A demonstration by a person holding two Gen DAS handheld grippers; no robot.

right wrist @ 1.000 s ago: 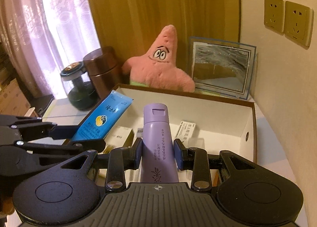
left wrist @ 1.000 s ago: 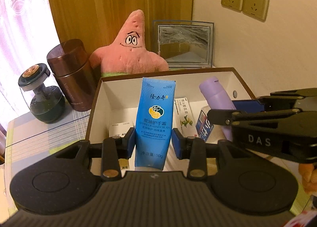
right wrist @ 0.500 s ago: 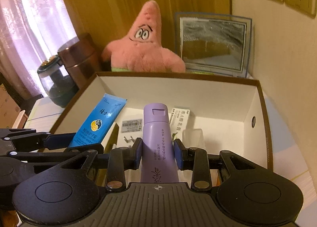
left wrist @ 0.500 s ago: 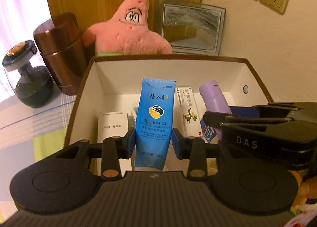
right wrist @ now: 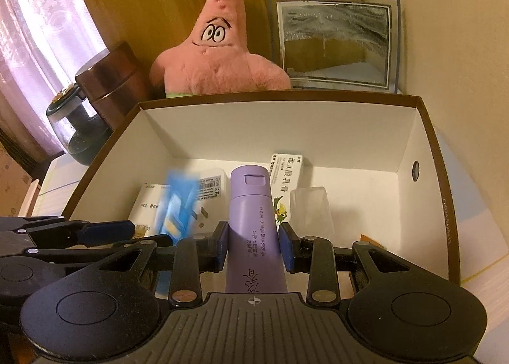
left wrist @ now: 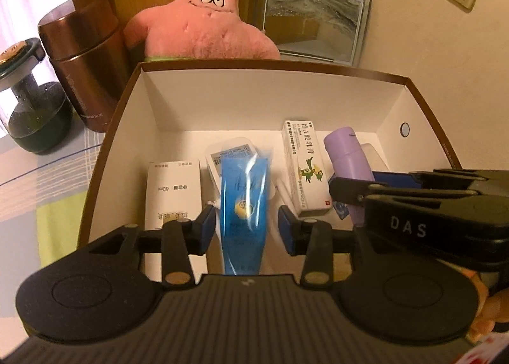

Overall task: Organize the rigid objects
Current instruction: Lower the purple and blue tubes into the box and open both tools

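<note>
A brown box with a white inside [left wrist: 423,100] [right wrist: 435,141] stands before me. My left gripper [left wrist: 243,225] is open over it; the blue hand-cream tube [left wrist: 243,205] sits blurred between its pads, free of them. In the right wrist view the blue tube [right wrist: 178,205] is also motion-blurred above the box floor. My right gripper [right wrist: 253,244] is shut on a purple tube [right wrist: 253,214] and holds it over the box. The purple tube [left wrist: 348,157] also shows in the left wrist view. A white ointment carton [left wrist: 307,167] [right wrist: 284,182] lies on the box floor.
In the box lie a white 40ml carton [left wrist: 171,186], a white plug adapter [left wrist: 229,154] and a clear plastic piece [right wrist: 310,208]. Behind the box stand a pink star plush [left wrist: 206,24], a framed picture [left wrist: 315,17], a brown flask [left wrist: 86,55] and a dark glass jar [left wrist: 28,103].
Both grippers moved forward and down over the box. The left gripper's pads opened and let go of the blue tube, which now drops blurred. The right gripper kept hold of the purple tube.
</note>
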